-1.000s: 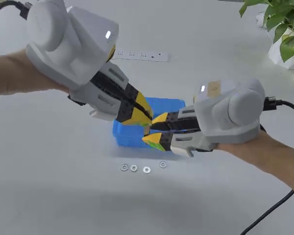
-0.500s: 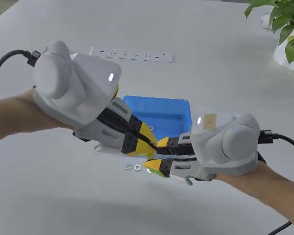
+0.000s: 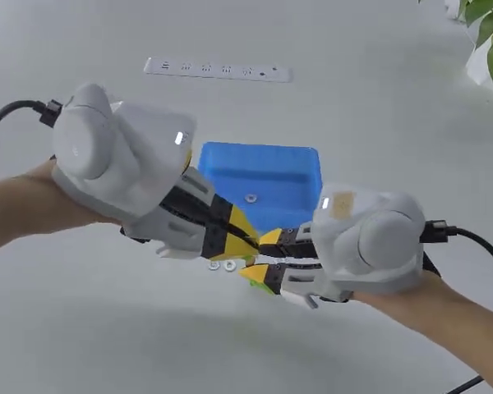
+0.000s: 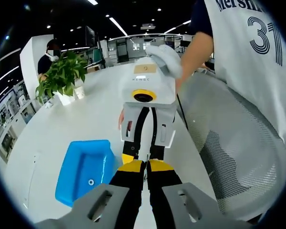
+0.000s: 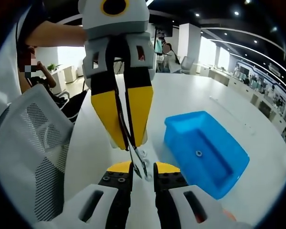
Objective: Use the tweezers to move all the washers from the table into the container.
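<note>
**Washer pickup with tweezers: line up first, squeeze second**

The loose washers (image 3: 221, 265) lie in a short row on the table (image 3: 107, 328). The container (image 3: 300, 164) is close by at about 1 o'clock from them in the head view, and there's already a lone washer (image 3: 251, 198) on its floor.

In the right gripper view the tweezers (image 5: 137, 162) point down, with the tips right at that row. The legs run close together near the tips. Honestly I can't tell if they're pinching a washer or just resting beside one, it's too small to see.

The left gripper (image 3: 245, 234) comes in from 9 o'clock and is clamped tight on the upper part of the tweezers. The right gripper (image 3: 261, 256) comes in from 3 o'clock with its jaws a little apart, one on each side of the lower legs. Table shows through the gap, so I'd say it isn't pressing.

My take on doing this bit well:
- Hold the left one dead steady and let it do all the aiming.
- These are thin, flat rings on a smooth top, so they'll likely skate. I'd drop one tip through the hole and the other outside the rim.
- Close the right jaws on the legs slowly. Too much squeeze and the washer probably pings off.
- Lift both together, then let go low over the container so it doesn't bounce out.
</note>
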A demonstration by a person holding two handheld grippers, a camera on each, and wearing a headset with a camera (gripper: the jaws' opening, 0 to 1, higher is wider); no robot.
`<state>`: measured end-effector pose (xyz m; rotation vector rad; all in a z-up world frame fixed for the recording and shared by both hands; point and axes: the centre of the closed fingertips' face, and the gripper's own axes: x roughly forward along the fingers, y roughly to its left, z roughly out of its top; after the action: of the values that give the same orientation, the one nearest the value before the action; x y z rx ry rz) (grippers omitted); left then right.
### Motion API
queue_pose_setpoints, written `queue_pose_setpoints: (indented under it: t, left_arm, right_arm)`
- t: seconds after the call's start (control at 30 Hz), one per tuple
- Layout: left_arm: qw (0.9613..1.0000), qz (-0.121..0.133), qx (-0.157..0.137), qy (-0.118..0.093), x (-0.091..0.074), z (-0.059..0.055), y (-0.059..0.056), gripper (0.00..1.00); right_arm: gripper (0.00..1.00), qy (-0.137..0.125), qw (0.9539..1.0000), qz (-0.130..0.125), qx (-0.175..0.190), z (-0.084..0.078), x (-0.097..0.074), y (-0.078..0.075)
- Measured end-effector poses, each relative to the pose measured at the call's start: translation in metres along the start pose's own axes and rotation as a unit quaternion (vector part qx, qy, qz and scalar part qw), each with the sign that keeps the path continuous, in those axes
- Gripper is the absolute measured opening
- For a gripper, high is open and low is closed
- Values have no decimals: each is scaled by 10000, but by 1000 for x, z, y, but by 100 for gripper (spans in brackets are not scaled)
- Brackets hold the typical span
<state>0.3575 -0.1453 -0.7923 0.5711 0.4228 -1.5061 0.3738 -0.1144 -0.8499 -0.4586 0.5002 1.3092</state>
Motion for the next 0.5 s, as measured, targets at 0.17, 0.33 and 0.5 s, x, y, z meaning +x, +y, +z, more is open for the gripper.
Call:
queue_pose_setpoints:
  t: [0.17,0.33,0.5]
  left_arm:
    - [10000,31,-16,-11,3,-2,1,6]
    - [9999,121,-15,15,0,-2,4,6]
    - [9999,134,-31,19,0,-3,4,6]
  right_arm:
    - [18,11,9999,35,103,-4,3,-2]
    - [18,-9,9999,45,152,-3,4,-3]
    - [18,5,9999,66,142,-3,6,-3]
